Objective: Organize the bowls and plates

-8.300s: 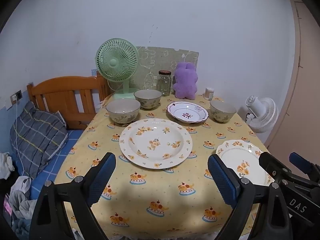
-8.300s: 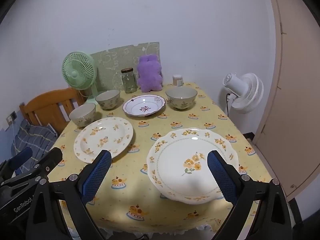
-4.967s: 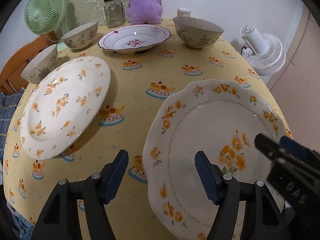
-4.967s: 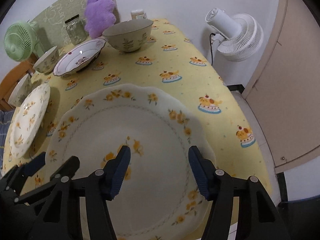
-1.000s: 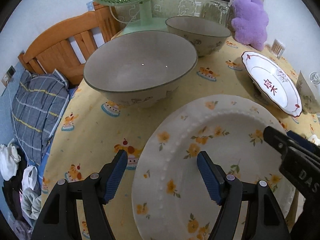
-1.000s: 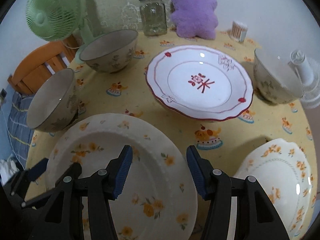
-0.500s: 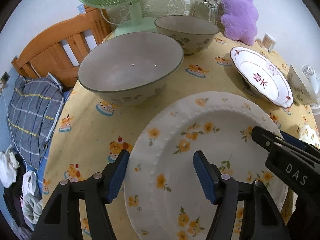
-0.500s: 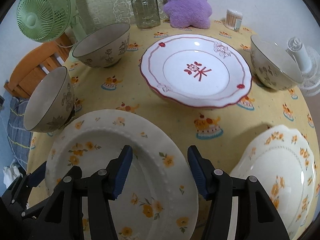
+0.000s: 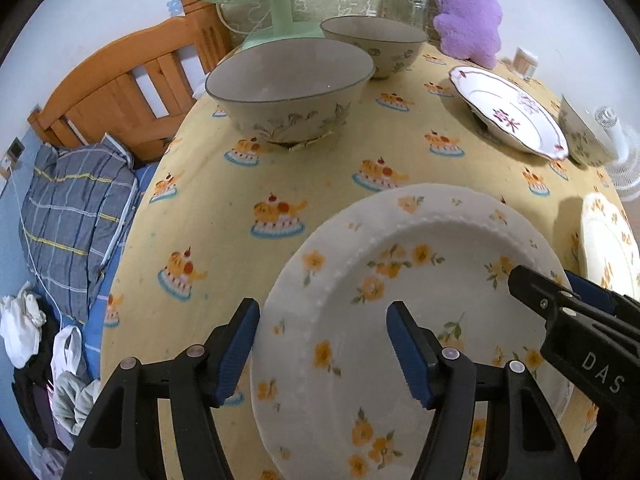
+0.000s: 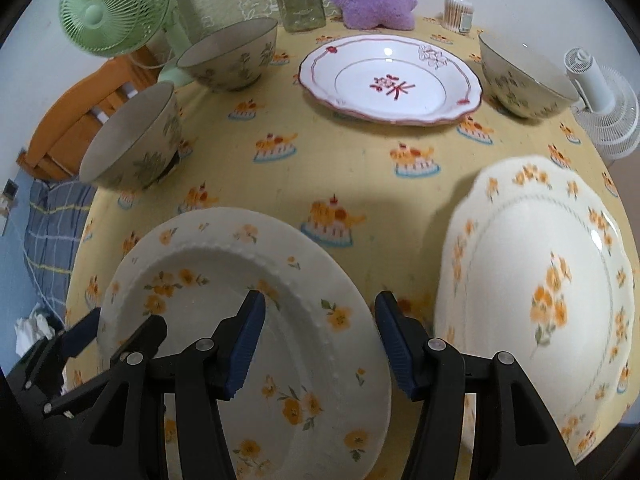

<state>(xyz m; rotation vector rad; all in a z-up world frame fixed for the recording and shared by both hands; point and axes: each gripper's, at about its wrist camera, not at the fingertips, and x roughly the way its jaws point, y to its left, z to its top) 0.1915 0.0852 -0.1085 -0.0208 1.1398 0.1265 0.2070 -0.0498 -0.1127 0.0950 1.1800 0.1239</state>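
In the left view, our left claw (image 9: 322, 346) stands half open astride the left rim of the flowered plate (image 9: 400, 320); whether it grips, we cannot tell. In the right view, our right claw (image 10: 320, 340) straddles the plate's (image 10: 256, 320) right rim likewise.

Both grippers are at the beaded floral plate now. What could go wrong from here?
1. The left gripper and right gripper only straddle opposite rims of the beaded plate, with no firm pinch visible. Uneven motion could tip or drop it.
2. The scalloped plate lies close on its right, so the edges could clash.
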